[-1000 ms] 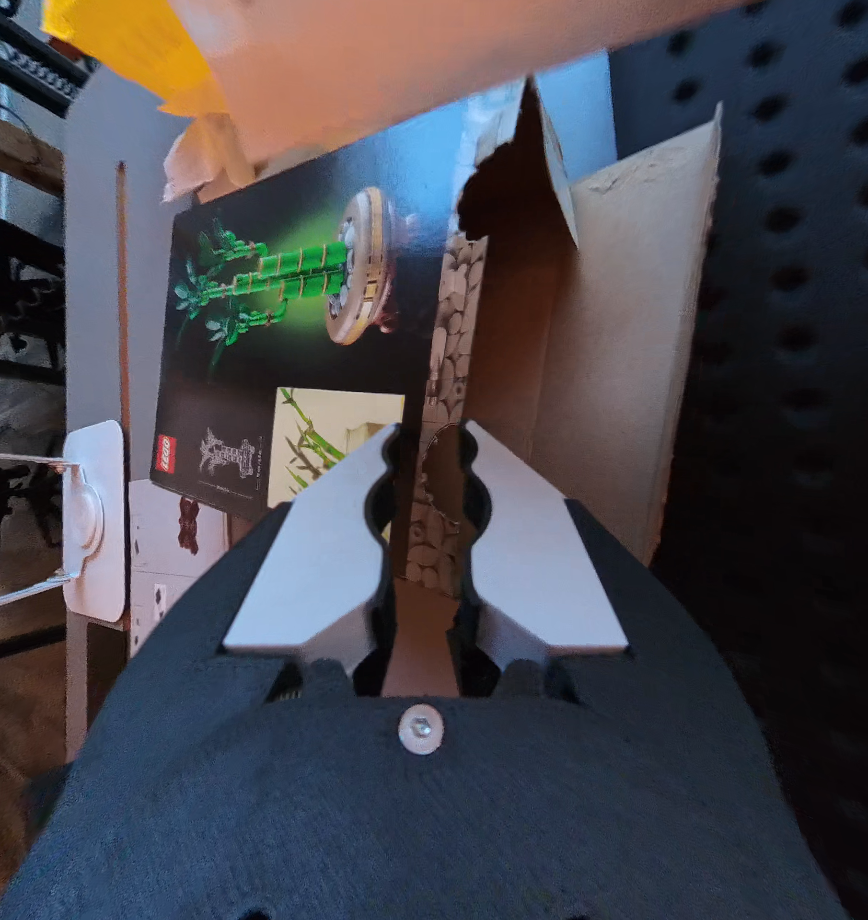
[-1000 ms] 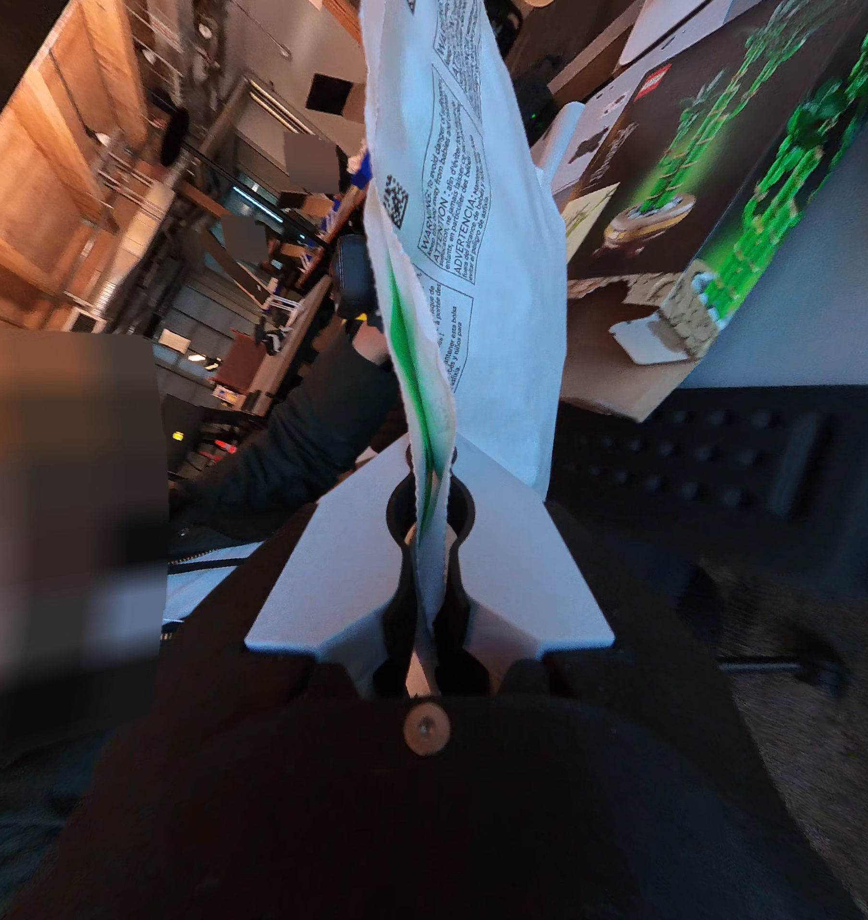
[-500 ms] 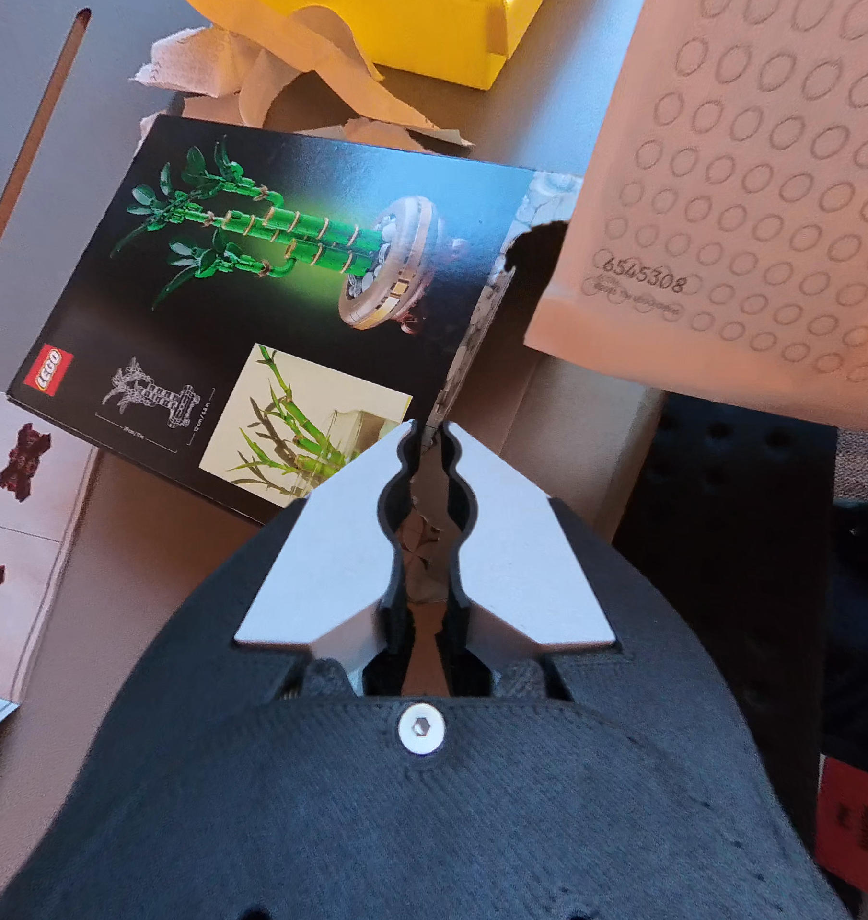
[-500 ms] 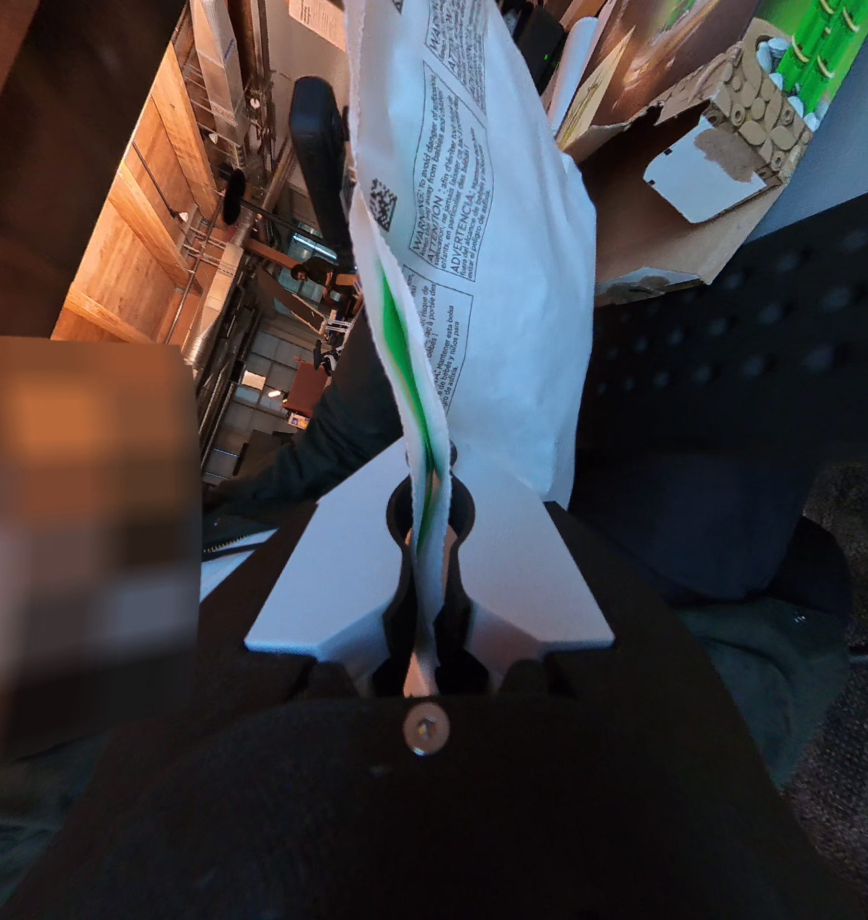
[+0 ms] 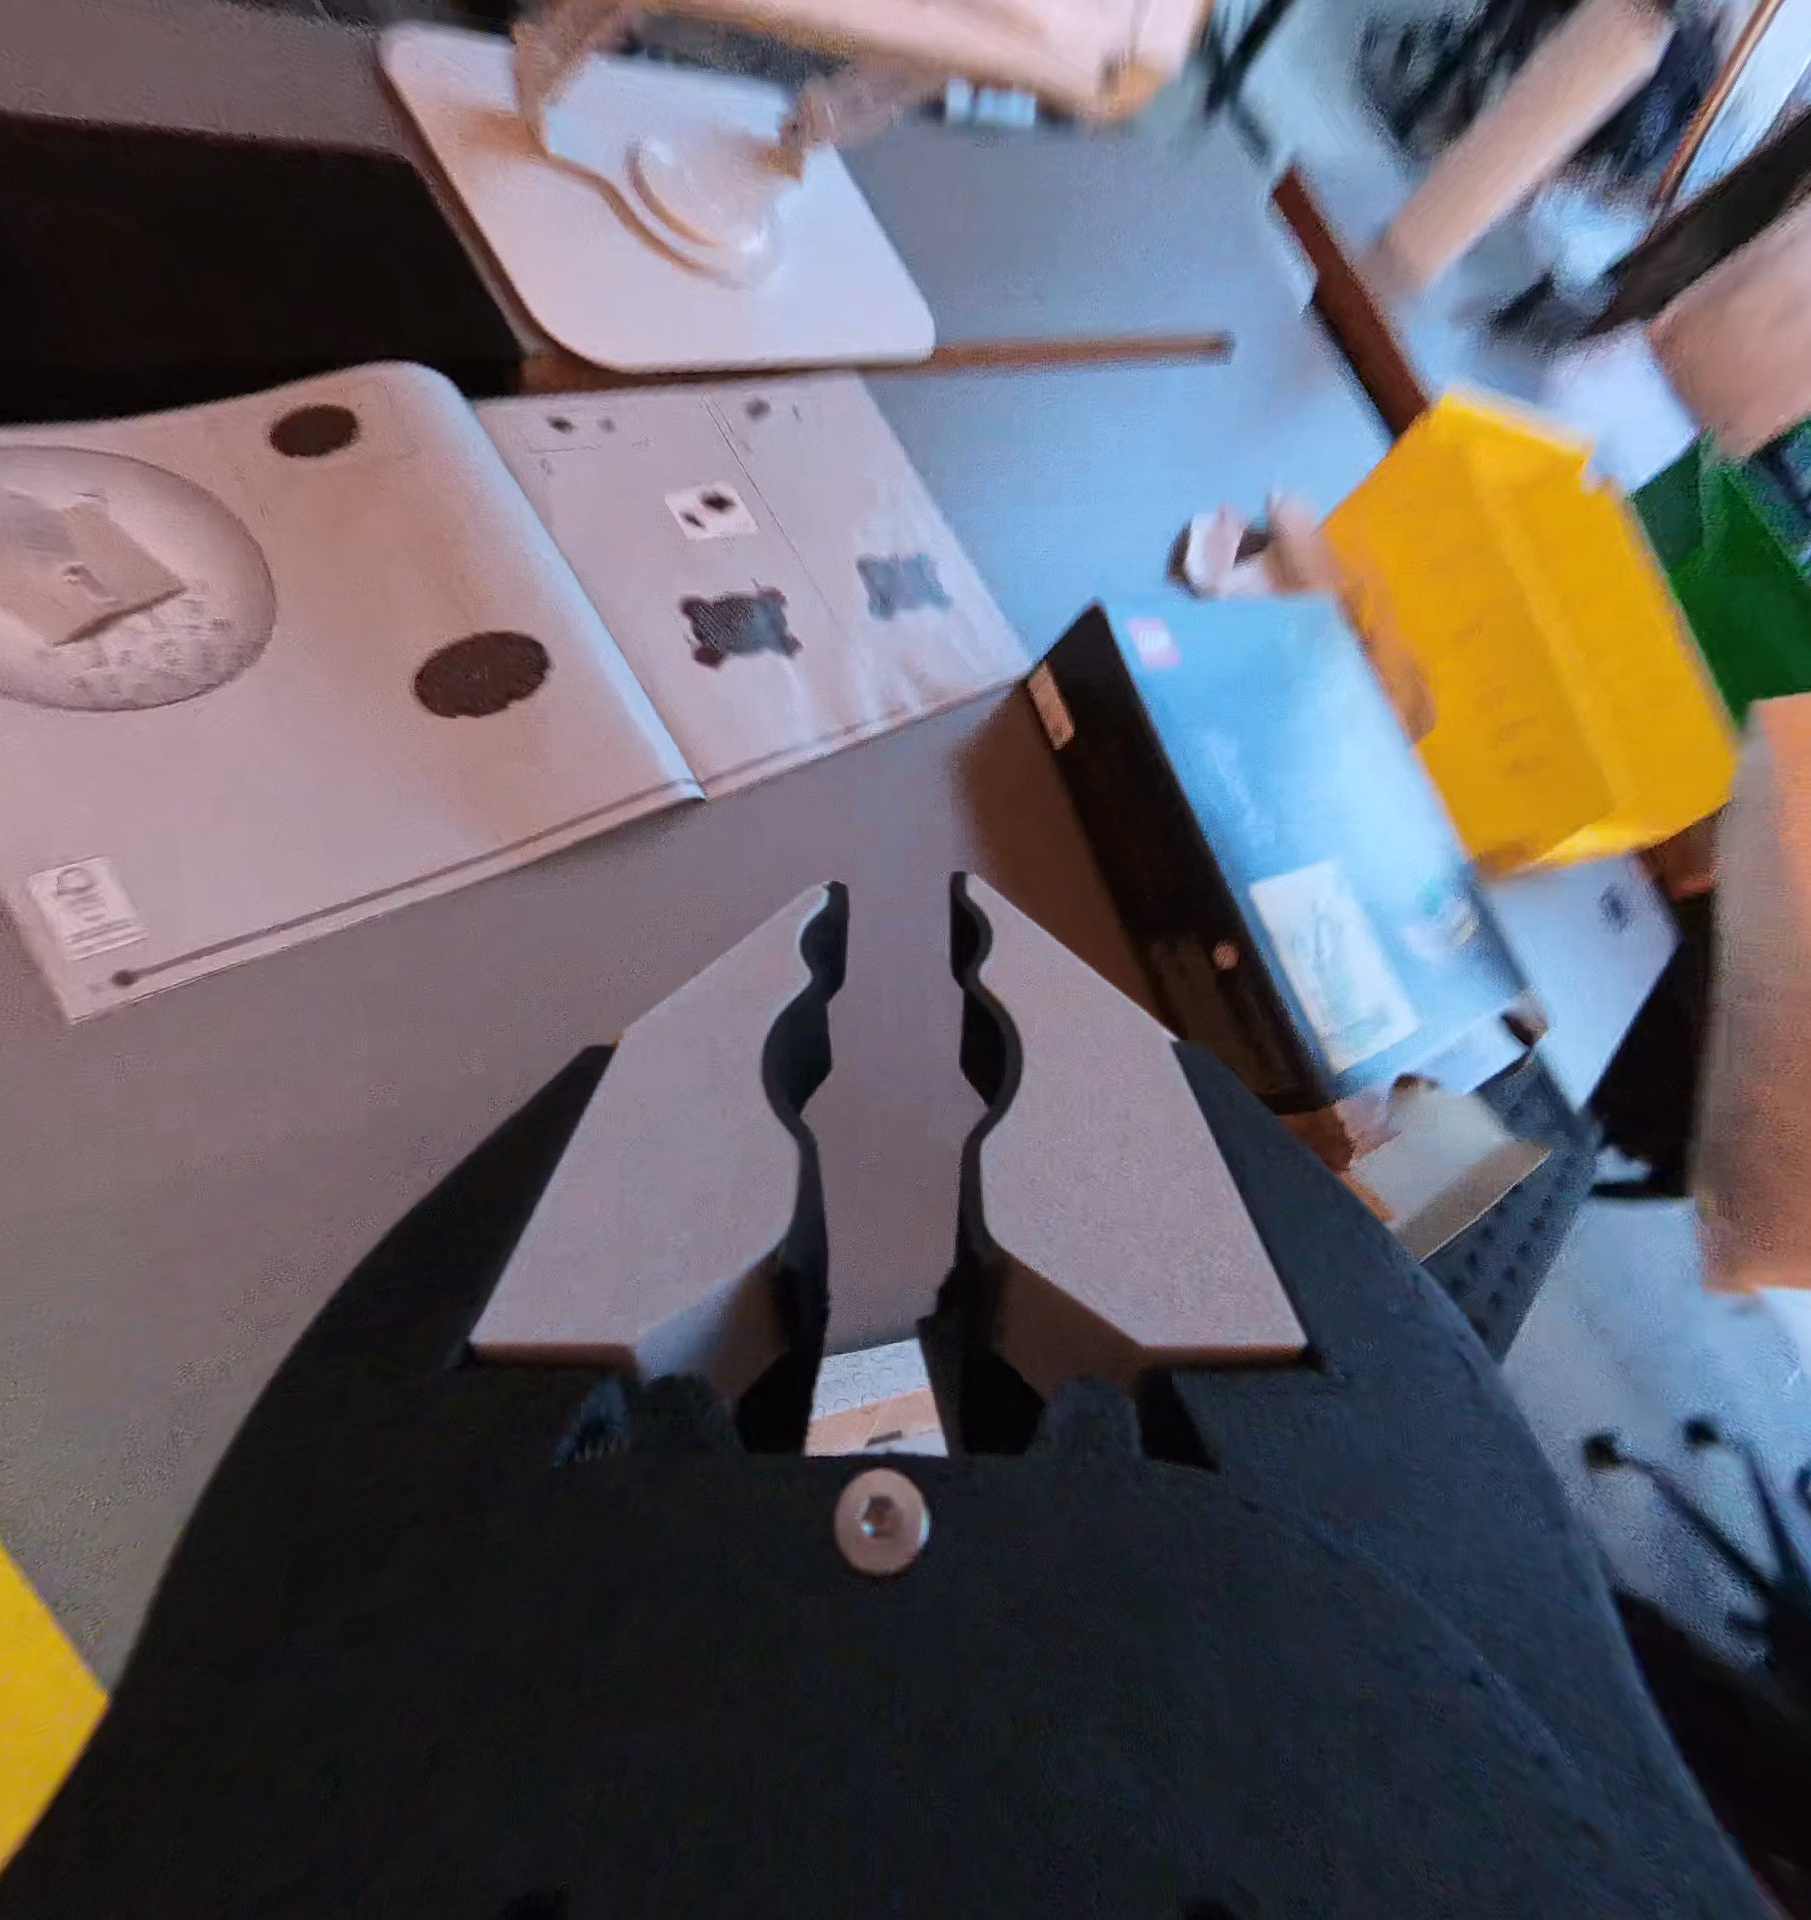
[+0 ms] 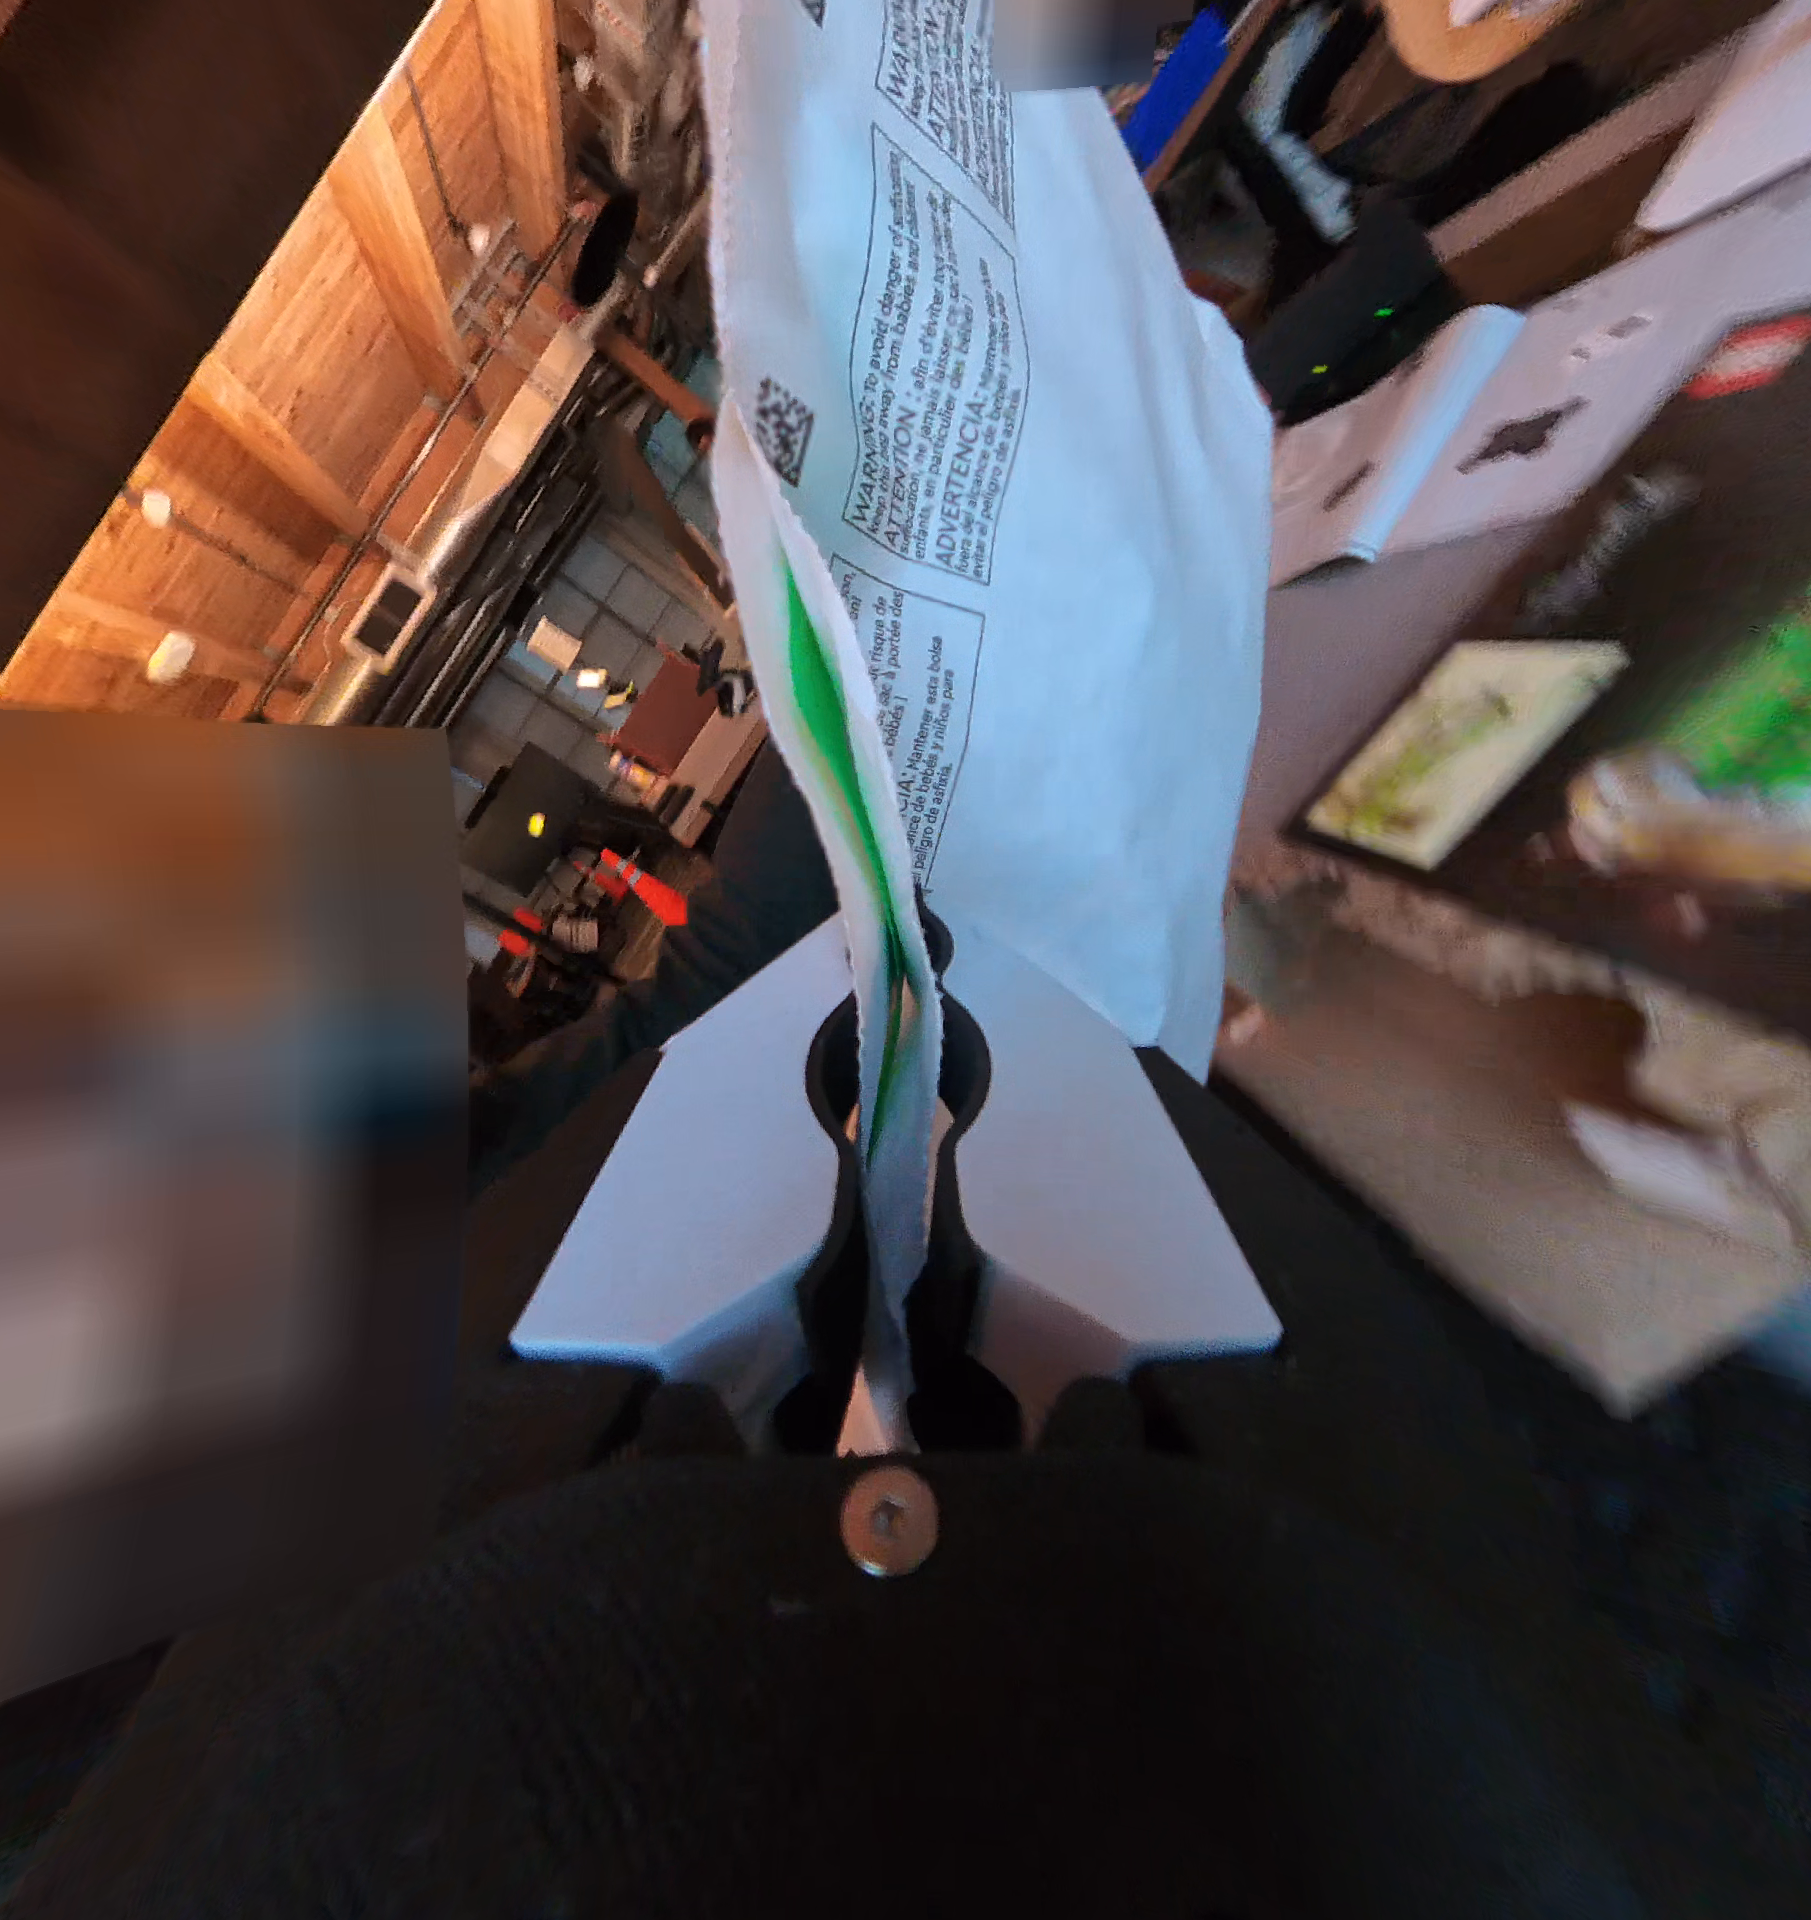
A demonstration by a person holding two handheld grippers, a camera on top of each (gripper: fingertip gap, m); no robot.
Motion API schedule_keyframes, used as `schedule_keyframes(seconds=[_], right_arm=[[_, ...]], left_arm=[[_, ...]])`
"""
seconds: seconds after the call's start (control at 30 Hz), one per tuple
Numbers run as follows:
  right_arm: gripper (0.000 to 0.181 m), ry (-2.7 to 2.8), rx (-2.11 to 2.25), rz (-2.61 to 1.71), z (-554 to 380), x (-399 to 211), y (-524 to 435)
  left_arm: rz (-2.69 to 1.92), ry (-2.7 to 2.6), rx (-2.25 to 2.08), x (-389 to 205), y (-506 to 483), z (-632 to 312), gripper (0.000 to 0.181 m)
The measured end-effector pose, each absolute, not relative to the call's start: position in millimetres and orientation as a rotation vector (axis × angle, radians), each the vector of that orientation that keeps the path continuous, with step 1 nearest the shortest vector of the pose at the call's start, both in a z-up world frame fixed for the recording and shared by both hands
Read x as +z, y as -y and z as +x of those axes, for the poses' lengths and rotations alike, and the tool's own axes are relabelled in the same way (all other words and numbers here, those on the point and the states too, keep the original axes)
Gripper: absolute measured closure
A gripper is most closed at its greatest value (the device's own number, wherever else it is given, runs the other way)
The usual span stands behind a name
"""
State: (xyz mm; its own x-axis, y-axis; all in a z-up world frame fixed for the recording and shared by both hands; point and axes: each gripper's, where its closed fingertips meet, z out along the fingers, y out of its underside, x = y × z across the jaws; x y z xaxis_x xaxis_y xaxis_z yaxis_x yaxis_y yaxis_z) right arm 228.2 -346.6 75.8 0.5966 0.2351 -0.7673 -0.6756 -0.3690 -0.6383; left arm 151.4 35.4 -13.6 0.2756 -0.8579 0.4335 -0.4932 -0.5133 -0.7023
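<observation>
My left gripper (image 5: 896, 904) is open and empty, held over the bare grey table (image 5: 257, 1195). An open instruction booklet (image 5: 381, 665) lies ahead to its left. A dark toy box with a plant picture (image 5: 1285, 831) lies ahead to its right, its torn end toward me. My right gripper (image 6: 906, 940) is shut on the lower edge of a white paper bag (image 6: 1067, 582) with printed panels and a green stripe; the bag stands up in front of the camera. The toy box (image 6: 1701, 748) and the booklet (image 6: 1441, 457) lie to the right of the bag.
A yellow box (image 5: 1524, 644) lies beyond the toy box, with a green item (image 5: 1774, 582) behind it. A white flat plate with a round boss (image 5: 672, 239) sits at the table's far side. A brown paper sheet (image 5: 1784, 997) hangs at right. The view is motion-blurred. One gripper's finger ends stand about 40 cm off the other's.
My left gripper has swung left from the toy box's open end to the bare table, and its jaws stand wider. My right gripper still holds the bag and has turned toward the table.
</observation>
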Motion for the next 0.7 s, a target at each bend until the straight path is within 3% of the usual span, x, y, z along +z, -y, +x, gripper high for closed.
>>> schedule_keyframes(seconds=[0.1,0.2,0.43,0.57,0.7], right_arm=[[0.181,-0.129,1.036,-1.816,211,90,270],[0.181,0.078,1.048,-1.952,192,90,196],[0.181,0.398,0.816,-2.303,152,5,83],[0.180,0.565,0.794,-2.484,130,-60,71],[0.174,0.546,0.945,-2.426,116,-50,64]], left_arm=[[-2.073,-1.067,-1.093,2,-68,114,0.168],[-2.018,-0.970,-0.996,28,-90,70,0.161],[-1.694,-1.058,-1.035,101,-77,27,0.144],[-1.486,-1.433,-1.063,95,-29,53,0.130],[-1.315,-1.901,-0.790,37,3,76,0.120]])
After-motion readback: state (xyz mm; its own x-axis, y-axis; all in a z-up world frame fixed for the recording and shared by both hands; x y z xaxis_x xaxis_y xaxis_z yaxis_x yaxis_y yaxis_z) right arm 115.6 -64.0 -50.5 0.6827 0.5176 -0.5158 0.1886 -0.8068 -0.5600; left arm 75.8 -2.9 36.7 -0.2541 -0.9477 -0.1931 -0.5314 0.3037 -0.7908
